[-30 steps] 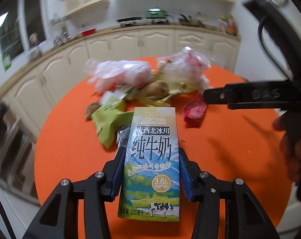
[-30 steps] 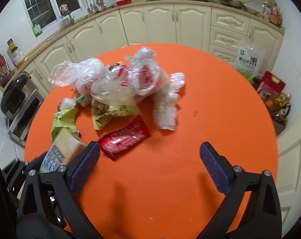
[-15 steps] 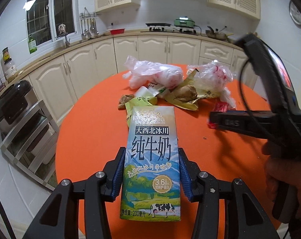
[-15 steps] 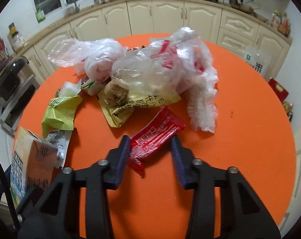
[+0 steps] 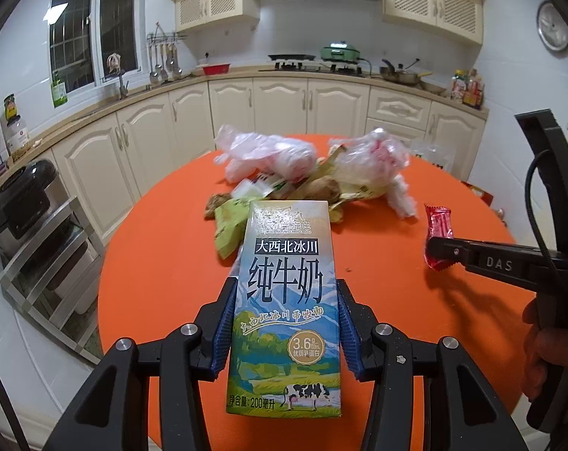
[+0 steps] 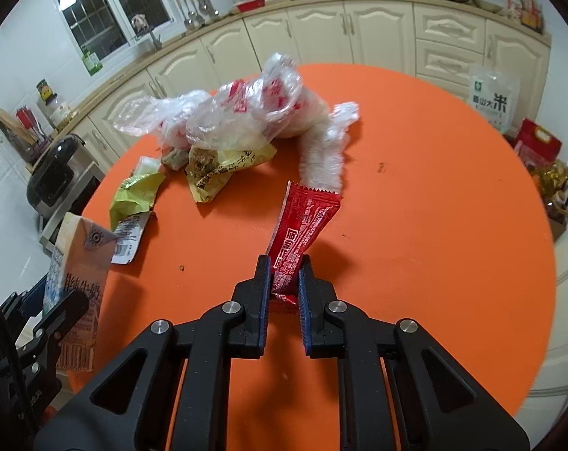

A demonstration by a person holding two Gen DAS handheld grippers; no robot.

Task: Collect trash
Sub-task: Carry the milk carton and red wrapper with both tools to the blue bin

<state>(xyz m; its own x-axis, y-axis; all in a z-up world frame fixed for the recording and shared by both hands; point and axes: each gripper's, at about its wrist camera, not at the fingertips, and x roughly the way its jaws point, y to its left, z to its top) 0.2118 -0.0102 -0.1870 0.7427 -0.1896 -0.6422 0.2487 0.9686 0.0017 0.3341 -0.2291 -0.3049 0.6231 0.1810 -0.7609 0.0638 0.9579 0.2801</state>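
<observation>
We see a glossy printed-card milk carton [image 5: 285, 293], a shiny crinkled red foil wrapper [image 6: 302, 221], thin translucent plastic bags [image 6: 246, 112] and a smooth matt orange bench [image 6: 434, 225].

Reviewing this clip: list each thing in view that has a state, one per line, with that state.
Blue-and-white milk carton: upright, clamped in left gripper, off the table.
Red foil snack wrapper: pinched at its lower end by right gripper, whose jaws have just closed.
Clear plastic bags: crumpled, lying on orange round table.
Green snack wrapper: crumpled, on table.
</observation>
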